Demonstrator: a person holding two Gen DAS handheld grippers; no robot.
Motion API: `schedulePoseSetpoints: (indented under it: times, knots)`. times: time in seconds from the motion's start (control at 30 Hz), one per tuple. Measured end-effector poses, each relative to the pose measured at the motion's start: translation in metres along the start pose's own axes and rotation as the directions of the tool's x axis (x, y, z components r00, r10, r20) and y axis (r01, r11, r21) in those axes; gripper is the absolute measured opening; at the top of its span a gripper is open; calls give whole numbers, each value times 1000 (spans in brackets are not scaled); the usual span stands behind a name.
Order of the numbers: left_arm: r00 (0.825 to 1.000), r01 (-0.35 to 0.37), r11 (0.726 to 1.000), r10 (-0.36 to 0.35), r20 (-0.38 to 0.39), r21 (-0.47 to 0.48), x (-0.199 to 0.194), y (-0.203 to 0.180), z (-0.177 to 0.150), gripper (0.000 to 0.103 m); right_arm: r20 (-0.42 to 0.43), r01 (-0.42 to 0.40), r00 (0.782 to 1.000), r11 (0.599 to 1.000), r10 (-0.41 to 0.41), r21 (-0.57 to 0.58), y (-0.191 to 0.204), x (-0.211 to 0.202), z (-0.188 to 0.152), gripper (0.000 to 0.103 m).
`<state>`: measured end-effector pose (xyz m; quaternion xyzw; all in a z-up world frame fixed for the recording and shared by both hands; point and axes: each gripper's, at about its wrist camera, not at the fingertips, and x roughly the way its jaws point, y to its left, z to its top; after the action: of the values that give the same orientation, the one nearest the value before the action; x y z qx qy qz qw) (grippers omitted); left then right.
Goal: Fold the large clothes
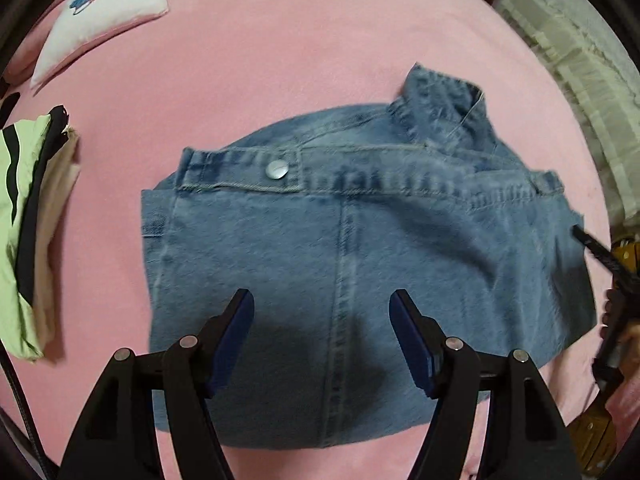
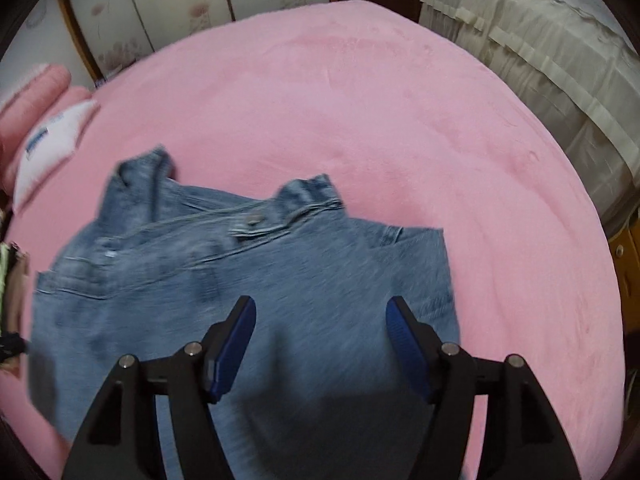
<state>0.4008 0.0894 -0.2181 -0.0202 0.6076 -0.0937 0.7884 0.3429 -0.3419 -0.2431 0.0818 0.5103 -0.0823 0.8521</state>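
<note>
A folded blue denim garment (image 1: 360, 264) lies flat on the pink bed cover (image 1: 280, 60). Its waistband with a metal button (image 1: 277, 169) faces away from me. My left gripper (image 1: 322, 308) is open and empty, hovering above the near part of the denim. My right gripper (image 2: 321, 312) is also open and empty, above the same denim (image 2: 248, 280) in the right wrist view. Part of the right gripper shows at the right edge of the left wrist view (image 1: 612, 280).
A stack of folded clothes, green, black and cream (image 1: 28, 220), lies at the left of the bed. A white cushion (image 1: 100, 12) lies at the far left. A cream-covered piece of furniture (image 2: 540, 52) stands to the right. The pink cover (image 2: 360, 100) stretches beyond the denim.
</note>
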Motion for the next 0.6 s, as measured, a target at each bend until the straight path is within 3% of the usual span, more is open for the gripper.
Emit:
schedulePoseSetpoints:
  times: [0.13, 0.2, 0.23, 0.37, 0.47, 0.53, 0.6]
  knots:
    - [998, 29, 994, -24, 57, -101, 7, -8, 0, 68, -54, -45, 998, 997, 42, -61, -8, 36, 11, 65]
    - [997, 17, 991, -6, 80, -130, 12, -14, -2, 68, -71, -89, 994, 990, 81, -108, -6, 45, 13, 39]
    - [996, -5, 990, 18, 85, -143, 14, -16, -4, 68, -61, -80, 996, 988, 72, -132, -6, 45, 13, 5]
    - [994, -33, 985, 50, 94, -172, 23, -24, -13, 68, -36, -88, 996, 992, 85, -91, -19, 33, 13, 3]
    - [997, -43, 986, 52, 51, -163, 36, -30, -24, 68, -25, -52, 998, 999, 52, -1, -35, 22, 7, 3]
    - [998, -60, 988, 64, 27, -146, 43, -32, -30, 68, -48, 6, 999, 1000, -7, -6, -35, 27, -2, 4]
    - [995, -91, 989, 94, 22, -118, 46, -34, -37, 68, 7, 64, 998, 997, -63, -49, -25, 21, -6, 6]
